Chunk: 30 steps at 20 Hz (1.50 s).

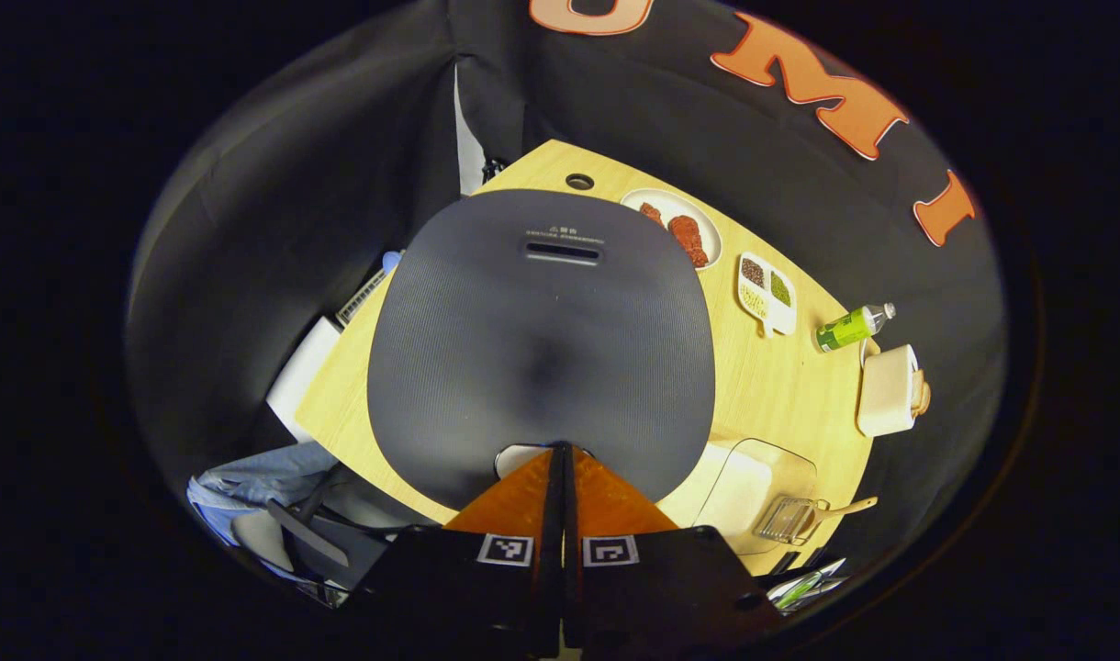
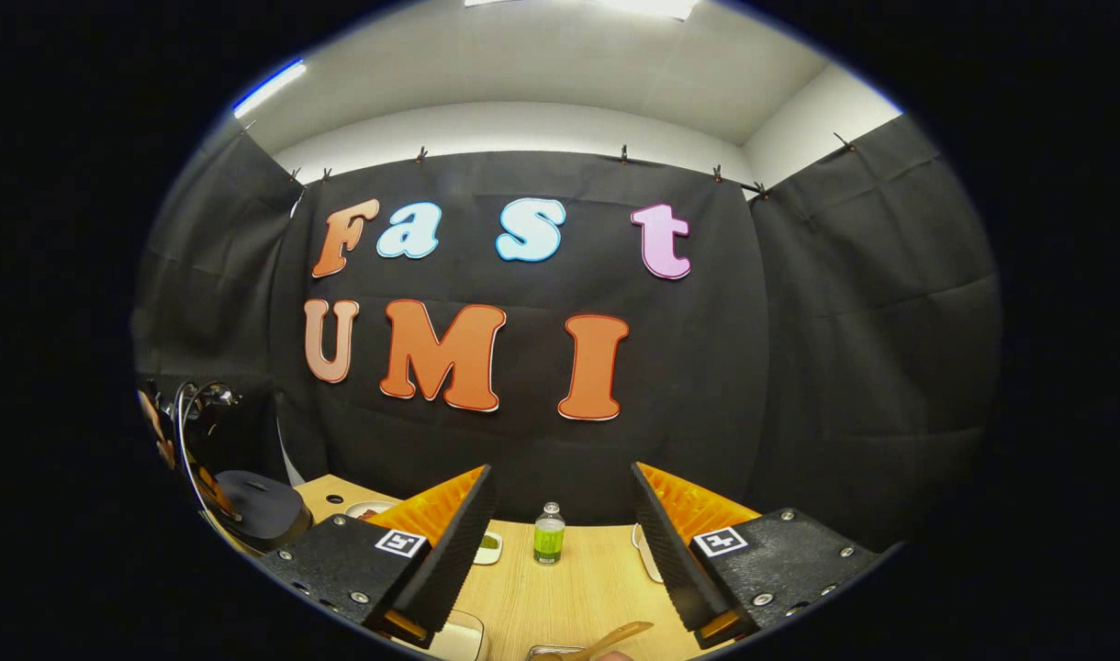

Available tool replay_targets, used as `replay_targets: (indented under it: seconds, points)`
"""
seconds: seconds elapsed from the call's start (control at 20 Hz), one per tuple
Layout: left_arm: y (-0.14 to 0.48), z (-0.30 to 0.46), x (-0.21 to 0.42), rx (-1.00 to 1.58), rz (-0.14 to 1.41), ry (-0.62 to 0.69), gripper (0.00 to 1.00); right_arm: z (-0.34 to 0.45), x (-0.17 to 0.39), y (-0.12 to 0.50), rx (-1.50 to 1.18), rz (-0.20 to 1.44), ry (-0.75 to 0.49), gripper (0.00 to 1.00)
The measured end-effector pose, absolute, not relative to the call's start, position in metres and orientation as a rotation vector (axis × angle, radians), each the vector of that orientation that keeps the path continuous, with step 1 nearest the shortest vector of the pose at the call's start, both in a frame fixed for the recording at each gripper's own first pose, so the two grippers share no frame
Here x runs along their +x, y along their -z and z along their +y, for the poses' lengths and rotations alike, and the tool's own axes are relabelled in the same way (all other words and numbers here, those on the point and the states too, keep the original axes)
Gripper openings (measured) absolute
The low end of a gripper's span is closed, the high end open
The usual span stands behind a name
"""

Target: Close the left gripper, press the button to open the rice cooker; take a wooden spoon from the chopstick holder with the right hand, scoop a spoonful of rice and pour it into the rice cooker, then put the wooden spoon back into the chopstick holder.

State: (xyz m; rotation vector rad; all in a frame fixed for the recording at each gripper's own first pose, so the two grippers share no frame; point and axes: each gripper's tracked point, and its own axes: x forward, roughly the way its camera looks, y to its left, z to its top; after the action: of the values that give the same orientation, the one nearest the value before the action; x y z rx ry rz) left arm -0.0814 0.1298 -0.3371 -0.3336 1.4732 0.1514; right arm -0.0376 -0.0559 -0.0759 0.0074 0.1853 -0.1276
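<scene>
Rice cooker, a big dark grey appliance with a rounded ribbed lid, sits shut on the pale wooden bench, directly below the left tongs. Those left tongs are clenched, fingers pressed together with no gap, their tips at the light button on the cooker's near edge; whether they touch it I cannot tell. Beyond the cooker lie a white oval plate with reddish food, a small white divided dish of grains, and a green plastic bottle on its side in this view. Near the bench's edge a wooden spoon rests with its handle sticking out of a wire chopstick holder.

In the right gripper view the right tongs are released, fingers spread wide and holding nothing above the bench, the bottle between them farther off.
</scene>
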Motion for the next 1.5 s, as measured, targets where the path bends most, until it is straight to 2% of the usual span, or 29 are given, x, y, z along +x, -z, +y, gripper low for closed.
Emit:
replay_targets:
  seconds: [0.25,0.6,0.9,0.95,1.0,1.3,1.35,1.5]
  points:
    - [0.345,0.130,-0.088,-0.333,1.510,-0.149,0.06,-0.056,-0.039,0.086,0.042,0.216,0.121,0.90]
    - [0.337,0.132,-0.087,-0.284,1.417,-0.146,0.07,-0.069,-0.044,0.104,0.056,0.271,0.136,0.90]
    - [0.297,0.134,-0.063,-0.180,1.203,-0.162,0.06,-0.086,-0.054,0.125,0.053,0.330,0.159,0.90]
    - [0.284,0.134,-0.057,-0.141,1.155,-0.158,0.03,-0.088,-0.055,0.129,0.053,0.338,0.159,0.90]
    - [0.272,0.136,-0.047,-0.105,1.098,-0.160,0.06,-0.090,-0.056,0.132,0.054,0.346,0.164,0.90]
    - [0.197,0.141,0.005,0.058,0.761,-0.191,0.06,-0.099,-0.066,0.154,0.076,0.407,0.177,0.90]
    - [0.188,0.143,0.011,0.077,0.709,-0.199,0.08,-0.100,-0.068,0.157,0.079,0.418,0.179,0.90]
    - [0.156,0.138,0.028,0.116,0.582,-0.205,0.06,-0.105,-0.073,0.171,0.090,0.454,0.188,0.90]
